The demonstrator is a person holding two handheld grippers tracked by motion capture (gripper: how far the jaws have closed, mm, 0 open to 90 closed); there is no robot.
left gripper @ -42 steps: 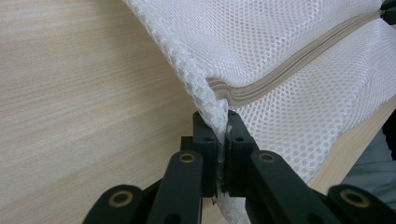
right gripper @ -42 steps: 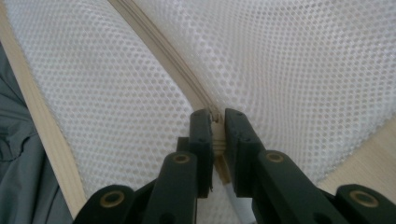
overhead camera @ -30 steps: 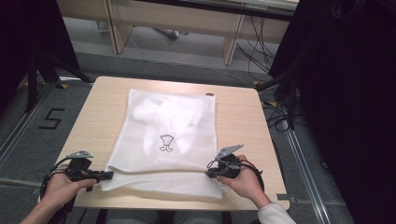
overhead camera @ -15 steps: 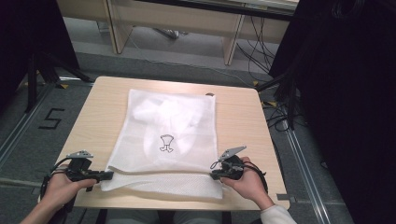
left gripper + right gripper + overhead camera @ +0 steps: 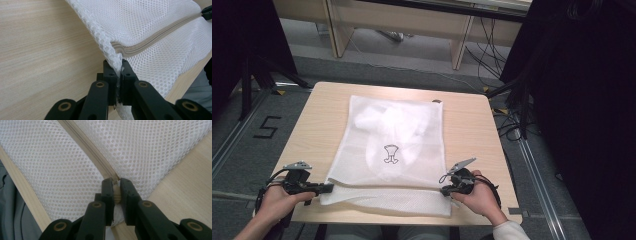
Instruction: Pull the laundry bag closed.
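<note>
With the left gripper pinched on the mesh bag corner and the right gripper clamped on the zipper end along the desk's near edge, thin mesh could probably get yanked loose if it's tugged too hard.

Light wooden table on grey carpeted floor; black drapes both sides, wooden desk legs and cables behind.

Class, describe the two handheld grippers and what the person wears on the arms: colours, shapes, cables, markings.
Both the left gripper and the right gripper are black, each topped by a grey three-cornered plate, with a black cable trailing back. In the gripper views their jaws are flat black links joined by brass-coloured rivets. A white sleeve covers the right wrist.
</note>
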